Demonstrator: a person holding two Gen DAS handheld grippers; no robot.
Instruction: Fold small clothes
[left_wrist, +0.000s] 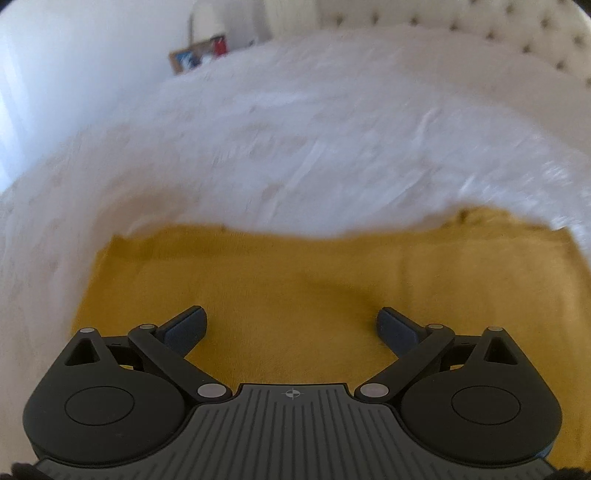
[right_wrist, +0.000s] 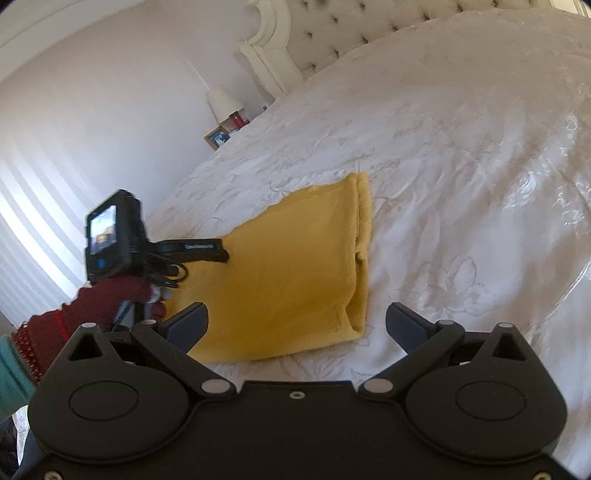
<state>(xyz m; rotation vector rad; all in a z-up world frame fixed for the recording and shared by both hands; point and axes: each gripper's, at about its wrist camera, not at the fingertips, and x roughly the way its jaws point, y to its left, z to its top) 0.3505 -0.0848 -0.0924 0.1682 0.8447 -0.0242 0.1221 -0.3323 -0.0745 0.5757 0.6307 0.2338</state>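
A mustard-yellow garment (right_wrist: 295, 273) lies folded flat on the white bedspread (right_wrist: 461, 166), its layered edges facing right. In the left wrist view the same garment (left_wrist: 314, 280) fills the lower half under my left gripper (left_wrist: 291, 325), which is open and empty just above the cloth. My right gripper (right_wrist: 295, 325) is open and empty, hovering over the garment's near right corner. The left gripper tool (right_wrist: 199, 251) with its camera shows in the right wrist view at the garment's left edge, held by a hand in a dark red glove (right_wrist: 110, 302).
A tufted headboard (right_wrist: 351, 29) stands at the far end of the bed. A bedside table at the far left carries a white lamp (right_wrist: 221, 99), a picture frame (right_wrist: 218, 136) and a red item. A white wall runs along the left.
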